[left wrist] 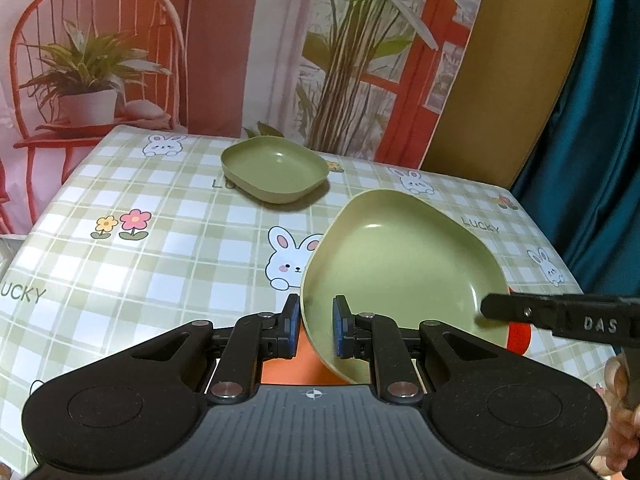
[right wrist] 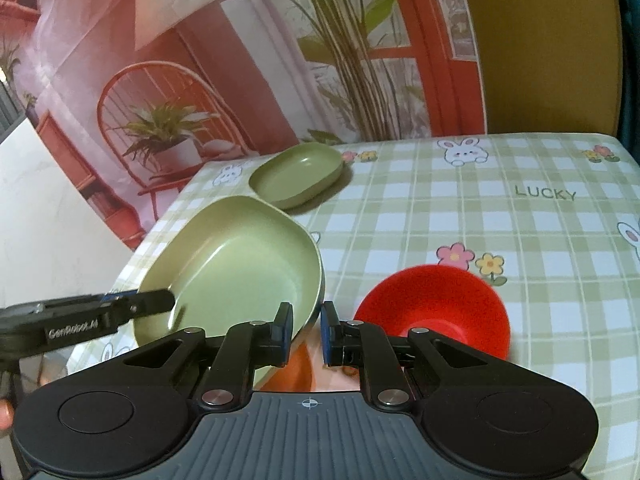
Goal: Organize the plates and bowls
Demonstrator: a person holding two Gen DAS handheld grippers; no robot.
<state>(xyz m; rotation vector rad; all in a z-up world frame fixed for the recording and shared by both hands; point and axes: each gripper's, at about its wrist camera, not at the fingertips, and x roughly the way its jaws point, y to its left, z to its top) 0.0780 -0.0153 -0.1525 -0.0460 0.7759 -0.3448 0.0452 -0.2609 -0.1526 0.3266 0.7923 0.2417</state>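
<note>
**Two tongs gripping one green plate over the checked desk**

Holding the same dish from opposite sides, both tongs are clamped on the rim of the large green plate (left wrist: 394, 264), which is tilted and lifted off the cloth. In the left wrist view the left tongs (left wrist: 316, 326) sit at lower centre of the frame with the plate's near edge pinched between the pads, while the right tongs (left wrist: 486, 307) reach in from the right edge and bite the rim at the plate's lower right. In the right wrist view the picture is mirrored: the right tongs (right wrist: 306, 326) nip the plate's edge at lower centre, and the left tongs (right wrist: 170, 300) come in from the left edge of the frame.

A smaller green dish (left wrist: 276, 168) with rounded corners rests flat on the desk (left wrist: 160, 248) in the upper middle of both views, well apart from the held plate. A red bowl (right wrist: 434, 310) stands on the cloth at lower right of the right wrist view, just beside the right tongs. The desk wears a green checked cloth printed with rabbits and flowers. Behind it hangs a backdrop (left wrist: 224, 40) picturing a red chair and potted plants.
</note>
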